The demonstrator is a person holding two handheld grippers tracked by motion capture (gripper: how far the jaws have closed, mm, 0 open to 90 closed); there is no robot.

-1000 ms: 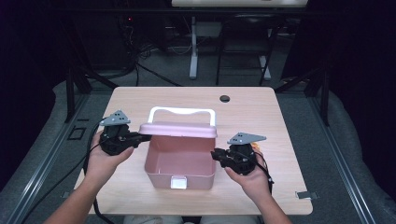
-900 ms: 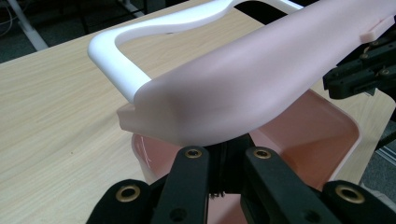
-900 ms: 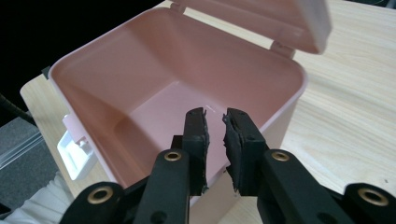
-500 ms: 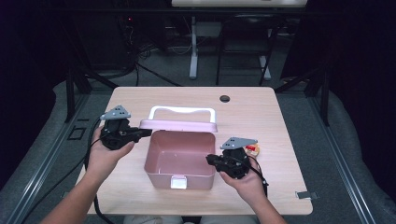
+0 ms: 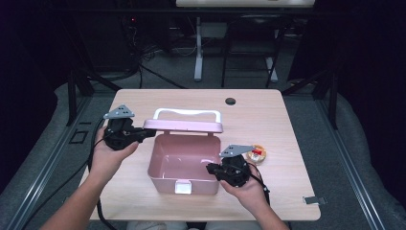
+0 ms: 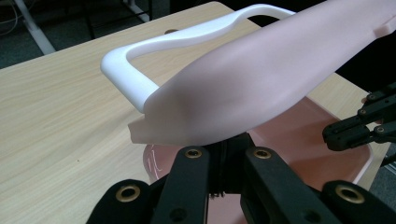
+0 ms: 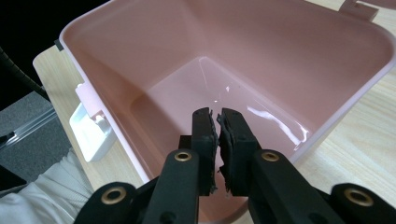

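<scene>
A pink box (image 5: 165, 175) stands open in the middle of the table, its inside bare (image 7: 196, 74). Its pink lid (image 5: 184, 126) with a white handle (image 5: 186, 113) is tipped back. My left gripper (image 5: 143, 134) is shut on the lid's left end (image 6: 261, 88), with the handle (image 6: 140, 88) just beyond and its own fingertips hidden under the lid. My right gripper (image 5: 210, 168) is at the box's front right corner. Its jaws (image 7: 217, 116) reach over the rim and are shut with nothing between them. The left gripper view also catches the right gripper (image 6: 355, 130) across the box.
A white latch (image 5: 183, 187) sits on the box's front wall, also seen as the latch (image 7: 91, 130) at the left. A small tape roll (image 5: 257, 152) lies right of the box. A dark hole (image 5: 231, 101) marks the table's far edge. Cables trail from both grippers.
The lid has swung further back, showing more of the box's inside. My right gripper has moved toward the near side and down to the box's front right corner, uncovering the tape roll.
</scene>
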